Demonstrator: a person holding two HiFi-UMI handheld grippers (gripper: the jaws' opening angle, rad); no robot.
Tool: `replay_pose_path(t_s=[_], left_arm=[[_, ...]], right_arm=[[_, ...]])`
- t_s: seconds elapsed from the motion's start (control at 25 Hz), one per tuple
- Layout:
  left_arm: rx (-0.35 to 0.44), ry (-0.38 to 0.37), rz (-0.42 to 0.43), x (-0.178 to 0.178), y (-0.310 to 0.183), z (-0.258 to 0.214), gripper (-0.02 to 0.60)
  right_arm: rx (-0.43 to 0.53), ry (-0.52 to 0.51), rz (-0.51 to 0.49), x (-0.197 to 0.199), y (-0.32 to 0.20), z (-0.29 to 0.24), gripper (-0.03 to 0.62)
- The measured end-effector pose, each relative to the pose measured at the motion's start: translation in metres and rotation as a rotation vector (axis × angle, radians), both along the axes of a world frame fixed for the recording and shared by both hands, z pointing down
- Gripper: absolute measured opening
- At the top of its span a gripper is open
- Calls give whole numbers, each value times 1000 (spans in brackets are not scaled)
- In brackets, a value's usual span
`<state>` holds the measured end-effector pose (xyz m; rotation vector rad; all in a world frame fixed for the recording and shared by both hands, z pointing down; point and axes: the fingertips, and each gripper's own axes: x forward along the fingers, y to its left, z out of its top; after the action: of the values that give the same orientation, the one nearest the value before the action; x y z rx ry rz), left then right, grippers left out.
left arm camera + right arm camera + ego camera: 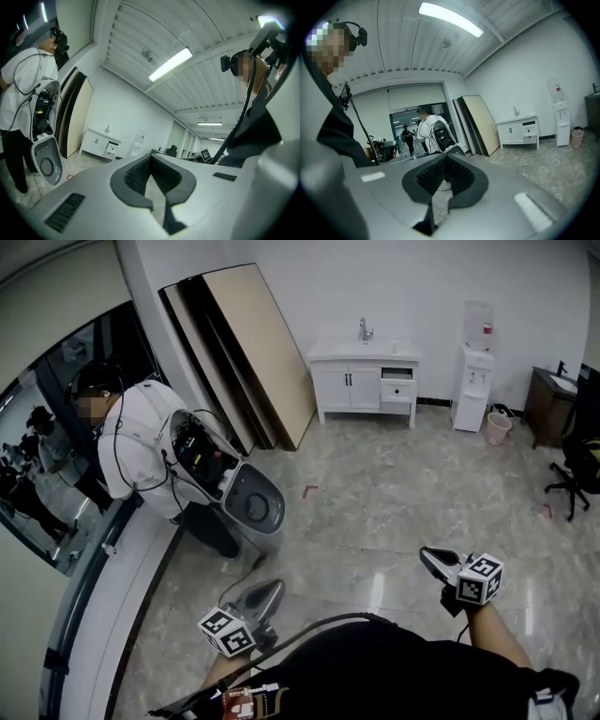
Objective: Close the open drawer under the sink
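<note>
The white sink cabinet [352, 382] stands against the far wall, with a faucet [365, 331] on top. Its upper right drawer [397, 388] is pulled out a little. The cabinet [98, 142] and its open drawer [111, 148] look small and distant in the left gripper view. In the right gripper view the cabinet [515, 132] and drawer [530, 131] are just as far off. My left gripper [268, 592] [150, 156] and right gripper [432, 557] [446, 157] are held close to the body, several metres from the cabinet. Both are shut on nothing.
A person in white [141, 442] with an open grey equipment case [230, 479] stands at the left, by glass doors. Large boards [253, 352] lean on the wall beside the cabinet. A water dispenser [475, 381], pink bin [498, 427], dark counter [553, 399] and office chair [574, 470] are at the right.
</note>
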<state>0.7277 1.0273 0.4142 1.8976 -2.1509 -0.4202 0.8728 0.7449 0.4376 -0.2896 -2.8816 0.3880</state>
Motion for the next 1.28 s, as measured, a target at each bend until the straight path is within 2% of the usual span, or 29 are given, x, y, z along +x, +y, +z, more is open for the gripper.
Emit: replay_pose_path(t_s=[0.2, 0.4, 0.6, 0.76, 1.04, 1.16, 1.28], left_arm=[[8, 4, 91, -57, -34, 8, -3], [0, 30, 186, -145, -73, -1, -3], [5, -4, 279, -219, -80, -5, -3], [3, 6, 330, -264, -85, 7, -3], [-8, 32, 340, -316, -108, 14, -3], [-11, 49, 323, -336, -118, 16, -3], [-17, 56, 308, -353, -141, 17, -3]], right_arm=[[31, 6, 56, -44, -18, 5, 2], [1, -6, 161, -116, -47, -17, 2], [25, -30, 203, -186, -31, -24, 2], [29, -15, 214, -235, -20, -11, 2], [17, 42, 213, -285, -40, -3, 2], [-1, 29, 217, -308, -61, -5, 2], [2, 19, 178, -334, -82, -5, 2]])
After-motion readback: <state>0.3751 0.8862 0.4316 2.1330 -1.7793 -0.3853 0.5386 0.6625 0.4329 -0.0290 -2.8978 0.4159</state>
